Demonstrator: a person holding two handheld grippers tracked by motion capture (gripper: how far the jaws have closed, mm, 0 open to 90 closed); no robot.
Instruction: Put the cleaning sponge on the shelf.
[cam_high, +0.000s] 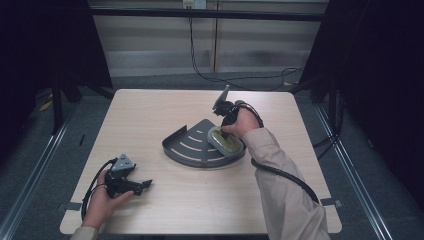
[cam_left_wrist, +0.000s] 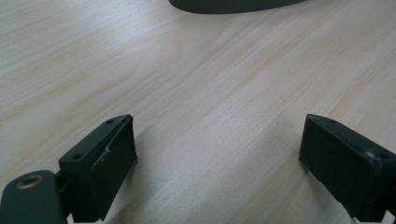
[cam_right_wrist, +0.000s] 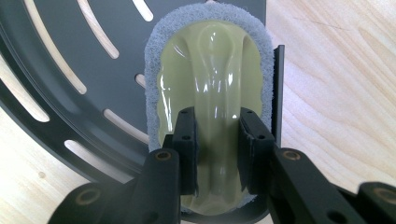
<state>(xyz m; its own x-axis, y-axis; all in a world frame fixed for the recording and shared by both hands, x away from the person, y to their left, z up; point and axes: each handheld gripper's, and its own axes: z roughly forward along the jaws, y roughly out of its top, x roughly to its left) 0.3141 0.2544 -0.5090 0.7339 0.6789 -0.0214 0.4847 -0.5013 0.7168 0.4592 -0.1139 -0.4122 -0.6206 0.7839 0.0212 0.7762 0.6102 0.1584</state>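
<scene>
A dark quarter-round slotted tray (cam_high: 189, 148) lies in the middle of the table. On its right side rests an oval scrubber (cam_high: 225, 140) with a pale green handle and a grey pad. My right gripper (cam_right_wrist: 218, 154) points down over it, its jaws shut on the raised green handle ridge (cam_right_wrist: 219, 93); the grey pad (cam_right_wrist: 154, 60) lies flat on the tray (cam_right_wrist: 70, 56). My left gripper (cam_high: 142, 185) lies low at the front left of the table, open, with bare wood between its fingers (cam_left_wrist: 105, 165). The tray's edge (cam_left_wrist: 233, 5) shows far ahead of it.
The light wooden table (cam_high: 150, 115) has free room around the tray. A black cable (cam_high: 285, 175) trails from the right gripper along the sleeve. Cables lie on the floor behind the table, and dark curtains stand at both sides.
</scene>
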